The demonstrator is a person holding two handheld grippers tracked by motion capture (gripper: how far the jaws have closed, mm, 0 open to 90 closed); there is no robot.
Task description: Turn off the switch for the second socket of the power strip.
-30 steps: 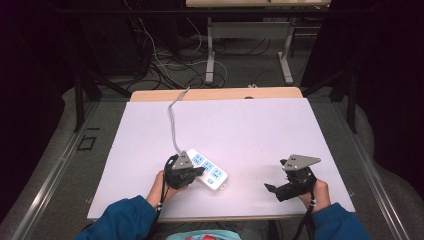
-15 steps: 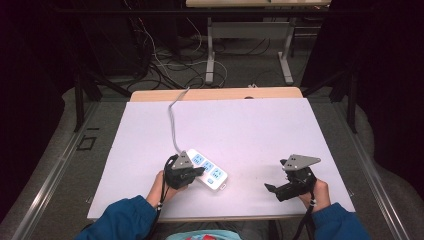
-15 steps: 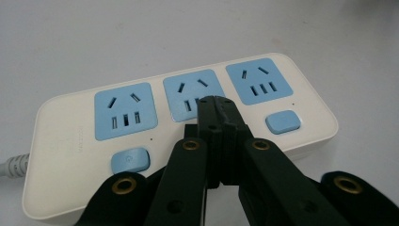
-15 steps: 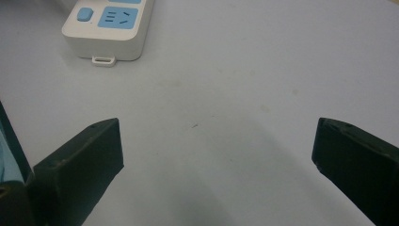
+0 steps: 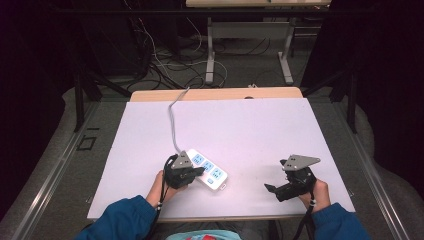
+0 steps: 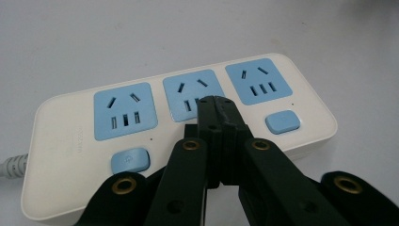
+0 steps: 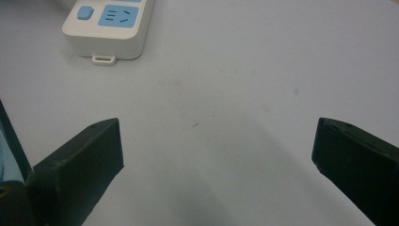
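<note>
Scene: a person at a white table [image 5: 260,130] works a gripper in each hand over a white power strip [image 5: 207,170] with three blue sockets.
Power strip: it lies flat near the table's front edge, left of centre, its grey cord [image 5: 173,120] running away over the far edge.
Left gripper [image 6: 217,104]: jaws pressed together with nothing between them, the joined tip poised over the middle socket [image 6: 190,92]; whether it touches the strip cannot be told.
Switches: a blue button [image 6: 130,160] sits below the left socket, another [image 6: 282,122] below the right; the middle one hides behind the jaws.
Right gripper [image 5: 270,188]: jaws spread wide and empty, resting well apart from the strip over bare table.
Progress: by appearances, the pressing of a switch is in hand or about to happen; no plug is in any socket, and no lit indicator is visible.
</note>
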